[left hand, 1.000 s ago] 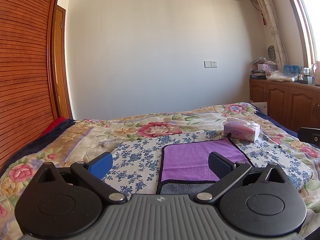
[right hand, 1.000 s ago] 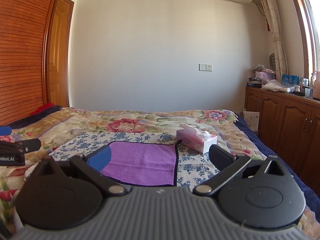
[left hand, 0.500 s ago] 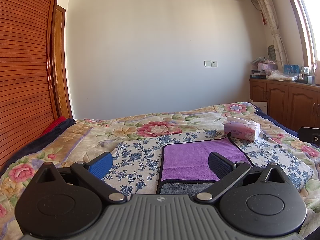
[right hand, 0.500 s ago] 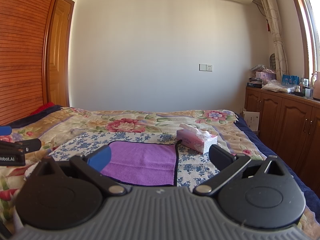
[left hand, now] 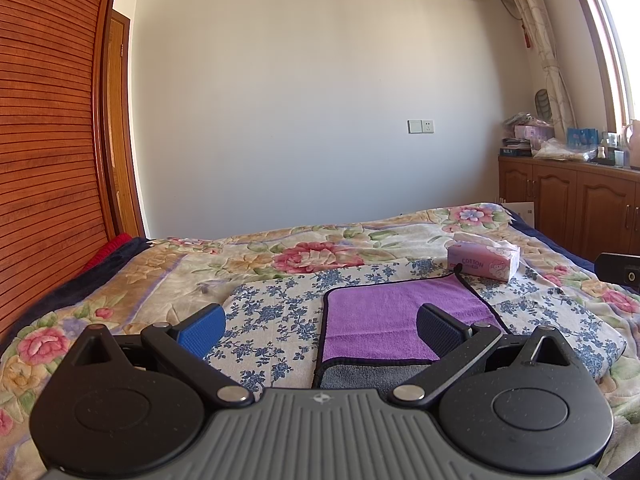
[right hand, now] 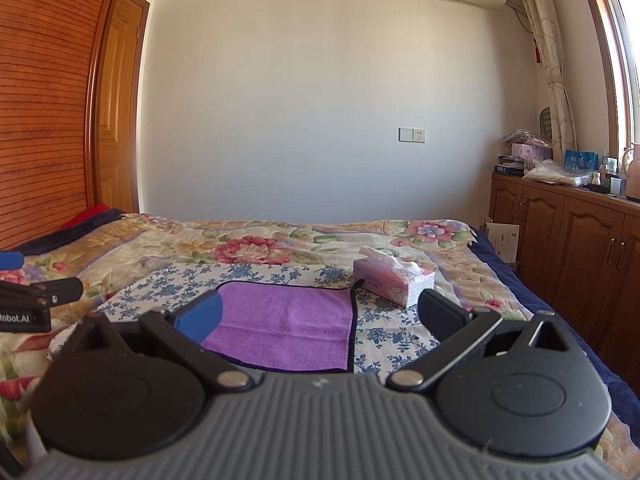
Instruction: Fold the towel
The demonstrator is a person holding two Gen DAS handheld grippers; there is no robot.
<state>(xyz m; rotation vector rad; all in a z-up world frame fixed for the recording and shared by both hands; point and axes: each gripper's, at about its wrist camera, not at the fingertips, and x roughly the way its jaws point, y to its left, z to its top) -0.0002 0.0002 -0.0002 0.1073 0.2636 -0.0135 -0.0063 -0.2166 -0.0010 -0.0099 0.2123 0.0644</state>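
Observation:
A purple towel (left hand: 384,316) with a dark hem lies flat on a blue-flowered cloth (left hand: 276,312) on the bed; its grey underside (left hand: 360,376) shows along the near edge. It also shows in the right wrist view (right hand: 288,324). My left gripper (left hand: 320,324) is open and empty, held above the towel's near left part. My right gripper (right hand: 320,312) is open and empty, held above the towel's near right edge. The left gripper's body (right hand: 36,300) shows at the left of the right wrist view.
A pink tissue box (left hand: 484,260) stands just beyond the towel's far right corner, also in the right wrist view (right hand: 394,280). A floral bedspread (left hand: 304,256) covers the bed. Wooden cabinets (right hand: 580,248) stand to the right, a slatted wooden wardrobe (left hand: 44,160) to the left.

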